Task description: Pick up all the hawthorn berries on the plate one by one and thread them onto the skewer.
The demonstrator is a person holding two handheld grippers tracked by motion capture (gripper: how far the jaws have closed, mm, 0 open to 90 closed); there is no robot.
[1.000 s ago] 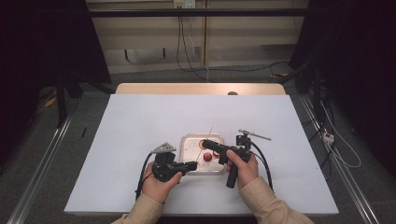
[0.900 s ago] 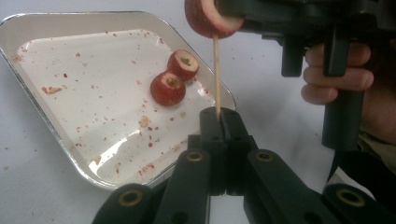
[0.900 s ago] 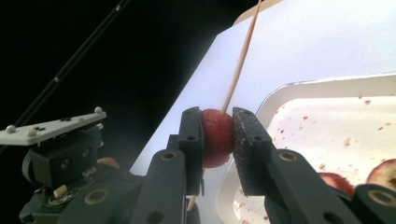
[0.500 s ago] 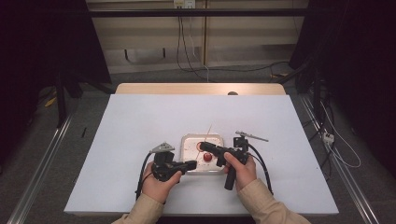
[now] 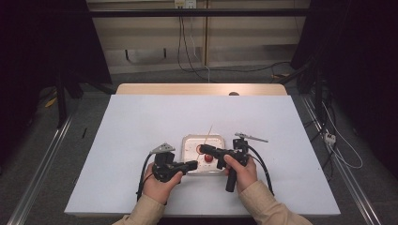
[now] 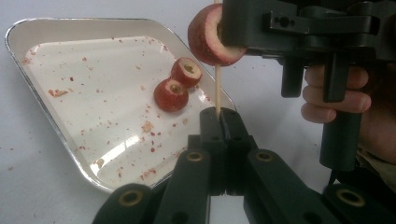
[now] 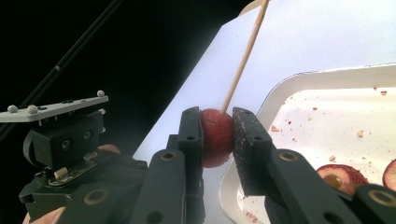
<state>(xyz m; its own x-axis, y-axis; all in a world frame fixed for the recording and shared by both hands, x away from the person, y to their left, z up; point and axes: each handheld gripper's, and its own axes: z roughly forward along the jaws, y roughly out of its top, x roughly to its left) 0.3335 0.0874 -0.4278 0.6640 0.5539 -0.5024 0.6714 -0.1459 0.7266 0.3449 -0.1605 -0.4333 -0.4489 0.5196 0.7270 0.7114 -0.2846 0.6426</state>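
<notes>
Threading fruit onto a stick, by the look of it. Left gripper, low centre of its own view, pinched tight on the base of the skewer. Right gripper clamped on a red fruit piece already pierced by the skewer, mid-frame in its view. Two more cored pieces lying in the white tray, centre of the high view. Next, probably: sliding the piece further down the stick, keeping it straight. Compared with a second ago, right gripper shifted slightly toward the lower left, over the tray.
</notes>
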